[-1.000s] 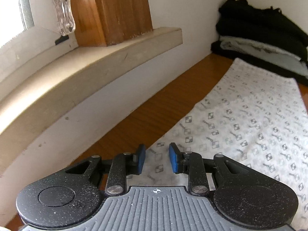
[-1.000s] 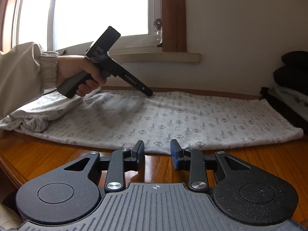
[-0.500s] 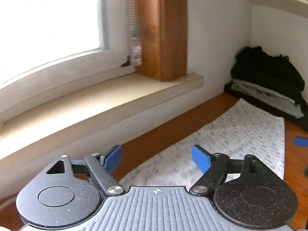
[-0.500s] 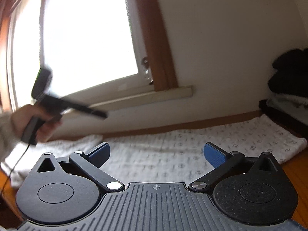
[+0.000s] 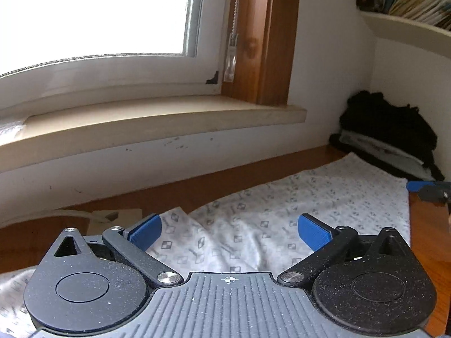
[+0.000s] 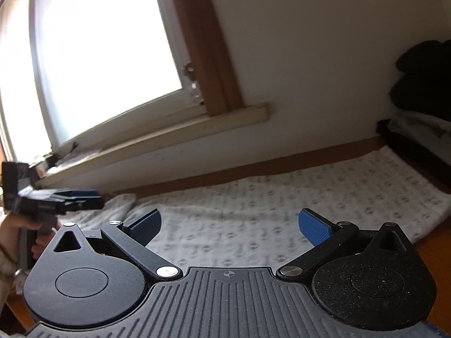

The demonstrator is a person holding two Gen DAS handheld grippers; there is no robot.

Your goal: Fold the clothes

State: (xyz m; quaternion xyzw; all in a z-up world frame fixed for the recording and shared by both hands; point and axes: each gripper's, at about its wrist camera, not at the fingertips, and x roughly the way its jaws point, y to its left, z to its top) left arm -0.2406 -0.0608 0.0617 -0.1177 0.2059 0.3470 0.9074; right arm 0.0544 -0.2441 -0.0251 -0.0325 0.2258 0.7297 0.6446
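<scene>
A white garment with a small grey print (image 5: 296, 205) lies spread flat along the wooden table (image 5: 197, 191), below the window wall. My left gripper (image 5: 229, 232) hangs open above its left part, blue pads wide apart and nothing between them. In the right wrist view the same garment (image 6: 296, 197) stretches across the table, with a bunched end at the left. My right gripper (image 6: 229, 226) is open over its near edge and holds nothing. The left gripper (image 6: 70, 201), held in a person's hand (image 6: 17, 225), shows at the far left. A blue fingertip of the right gripper (image 5: 420, 186) peeks in at the right edge.
A stack of folded dark and light clothes (image 5: 391, 138) sits in the back right corner of the table. A window sill (image 5: 155, 118) juts out over the table's far edge. A beige plug and cord (image 5: 110, 215) lie near the wall. A bookshelf (image 5: 408, 2) hangs overhead.
Both grippers went from nearly shut to wide open and lifted away from the garment. The left one has swung back toward the garment's left end; both views tilted upward.
</scene>
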